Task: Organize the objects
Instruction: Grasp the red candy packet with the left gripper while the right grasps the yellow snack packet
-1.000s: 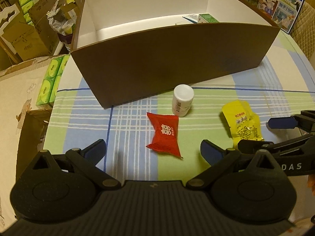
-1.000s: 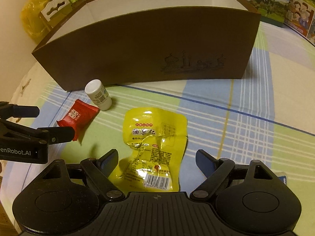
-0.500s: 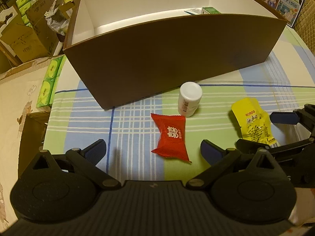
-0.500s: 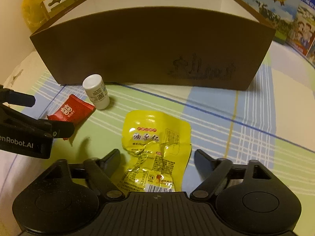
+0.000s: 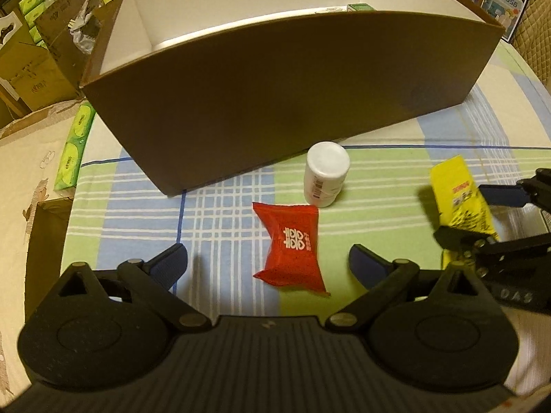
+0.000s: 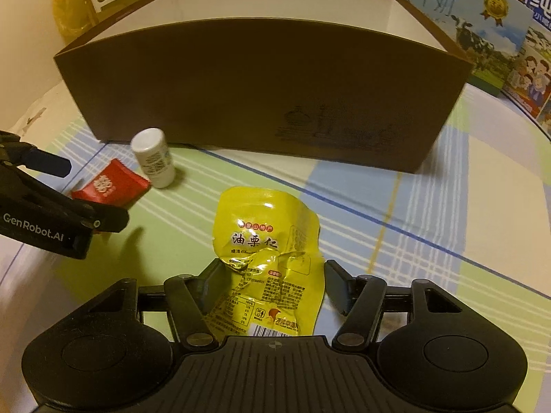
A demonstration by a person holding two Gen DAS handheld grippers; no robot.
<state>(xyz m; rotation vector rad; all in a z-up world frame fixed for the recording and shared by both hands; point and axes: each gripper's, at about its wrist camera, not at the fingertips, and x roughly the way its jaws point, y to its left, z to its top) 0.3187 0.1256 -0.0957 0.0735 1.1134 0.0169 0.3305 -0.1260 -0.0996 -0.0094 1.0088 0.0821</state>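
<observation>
Taking the brown box (image 5: 275, 79) as the landmark, most of the sorting is still to do, as far as the views show. Nearest the box's left end, out in front of its long wall, the left claw (image 5: 268, 261) hangs with its jaws spread wide and nothing pressed between them; the red packet (image 5: 292, 244) lies flat on the checked surface (image 5: 220, 220) in the gap, untouched. Closer to the box wall, just beyond the red packet, the white bottle (image 5: 325, 172) stands upright, almost against the box. Farther right, in front of the box's middle, the right claw (image 6: 272, 287) has just been closing, and the yellow packet (image 6: 268, 241) sits between its jaws, crumpled and pinched there, its far end apparently raised off the surface. Inside the box only a green-edged item (image 5: 360, 7) peeks over the far right corner. So, by my judgement, one item is in hand and two await.
</observation>
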